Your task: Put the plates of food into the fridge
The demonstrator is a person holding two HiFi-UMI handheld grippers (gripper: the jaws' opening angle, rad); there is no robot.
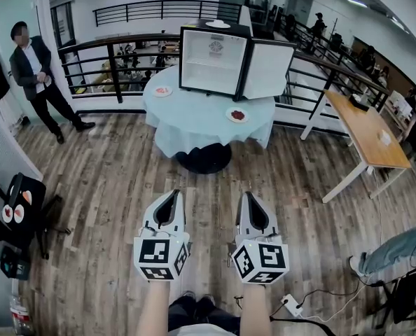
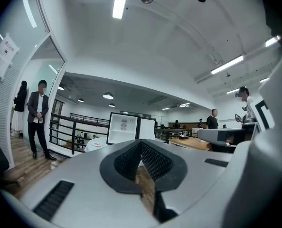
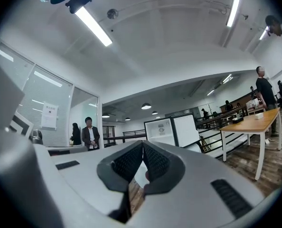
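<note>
- Wooden floor (image 1: 110, 187) is stretching between the person and the round table (image 1: 194, 128); the task is seemingly only beginning, with nothing carried.
- Left gripper (image 1: 171, 194) and right gripper (image 1: 250, 196) are pointing level at the table; both jaws are sitting closed and empty.
- Left plate (image 1: 162, 90) is lying beside the fridge (image 1: 211, 61); front plate (image 1: 237, 115) is lying before its open door (image 1: 267, 68).
- Next move is calling for walking up, opening the jaws and gripping a rim.
- Bystander (image 1: 36, 72) and desk (image 1: 365, 128) are standing well aside; nothing is blocking the way.

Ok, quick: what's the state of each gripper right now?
Left gripper: closed, holding nothing.
Right gripper: closed, holding nothing.
</note>
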